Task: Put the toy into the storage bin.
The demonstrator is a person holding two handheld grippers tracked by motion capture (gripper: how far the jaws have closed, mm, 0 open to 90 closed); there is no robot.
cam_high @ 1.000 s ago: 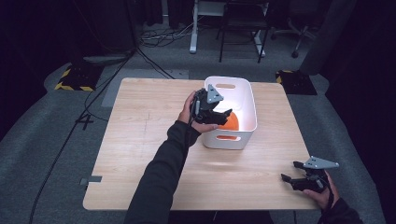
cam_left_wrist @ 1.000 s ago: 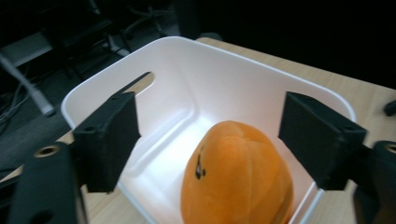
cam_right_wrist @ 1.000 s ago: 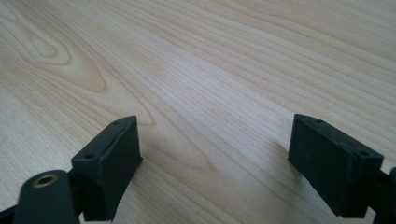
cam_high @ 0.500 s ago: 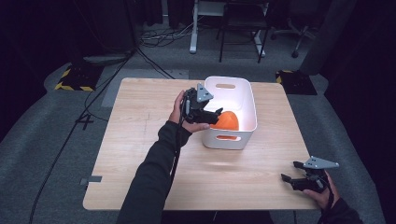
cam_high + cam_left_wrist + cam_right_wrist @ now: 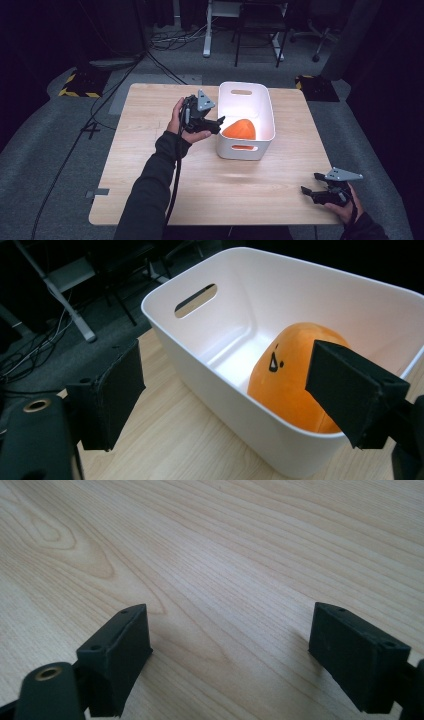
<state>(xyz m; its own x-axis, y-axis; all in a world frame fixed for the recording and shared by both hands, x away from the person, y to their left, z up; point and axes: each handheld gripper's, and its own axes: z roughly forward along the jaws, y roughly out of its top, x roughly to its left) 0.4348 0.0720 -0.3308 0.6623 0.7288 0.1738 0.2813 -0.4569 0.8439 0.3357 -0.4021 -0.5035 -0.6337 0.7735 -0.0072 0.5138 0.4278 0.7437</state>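
Hiding behind bin [image 5: 280, 440] wall: orange plush [image 5: 295, 375] underside; right jaw overlapping.

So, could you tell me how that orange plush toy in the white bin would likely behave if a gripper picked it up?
The orange plush toy looks rounded with a fuzzy fabric surface, so it would probably squash between the pads rather than slip. It is likely light for its size. Its domed shape suggests it might roll or flop inside the white bin if nudged.

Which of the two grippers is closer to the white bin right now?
The left gripper, held right beside the white bin with the orange plush toy. The right gripper sits far off near the table's front corner.
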